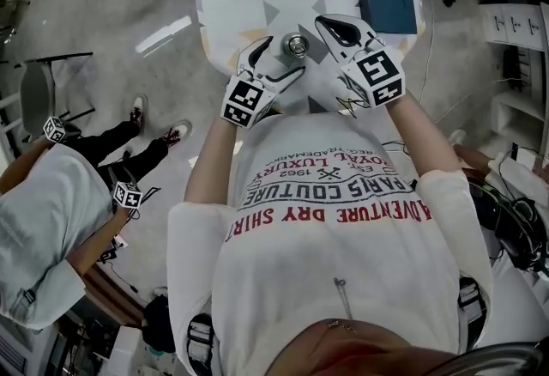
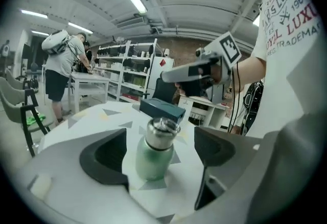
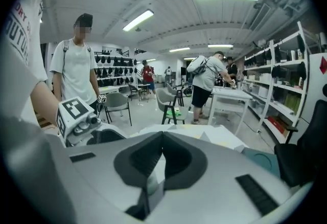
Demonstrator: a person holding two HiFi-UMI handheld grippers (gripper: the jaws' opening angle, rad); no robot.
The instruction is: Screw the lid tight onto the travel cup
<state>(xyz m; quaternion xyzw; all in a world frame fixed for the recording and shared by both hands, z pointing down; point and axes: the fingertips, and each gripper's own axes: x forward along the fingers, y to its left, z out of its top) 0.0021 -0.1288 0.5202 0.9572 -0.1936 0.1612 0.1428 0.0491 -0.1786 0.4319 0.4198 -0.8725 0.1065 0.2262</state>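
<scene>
The green cup is standing upright mid-frame on the bench, between the open jaws of the left claw, while the right claw is hovering closed and empty.

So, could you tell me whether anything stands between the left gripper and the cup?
Nothing visible does. The cup stands on the table between the left gripper's open fingers, with a bare gap at each side. The box lies behind it, out of the way.
</scene>
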